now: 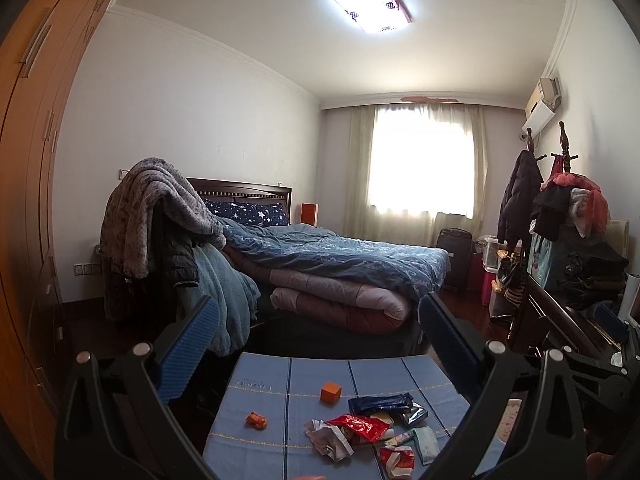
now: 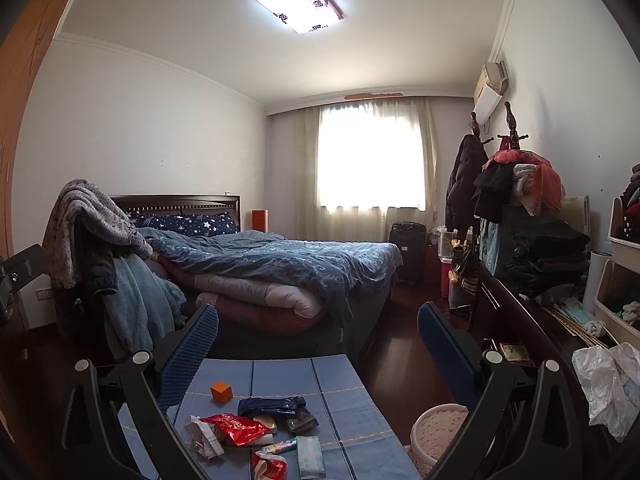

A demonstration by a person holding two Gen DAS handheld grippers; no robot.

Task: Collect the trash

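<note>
Two light sources: ceiling lamp (image 1: 368,0) lit, curtained window (image 1: 420,160) blown out to white. Foreground and floor dim. Strong fisheye bowing, dark vignette at corners. Wardrobe (image 1: 28,160) edge soft, possibly out of focus.

- Left wrist view looks level down a bedroom from above a blue-clothed table (image 1: 280,432), its gripper fingers (image 1: 188,352) framing the near edge
- Right wrist view faces the same way from further right, with the table (image 2: 352,420) low left
- Both share the bed (image 1: 340,264), the window (image 1: 420,160) on the far wall and the wrapper litter (image 1: 360,428)
</note>
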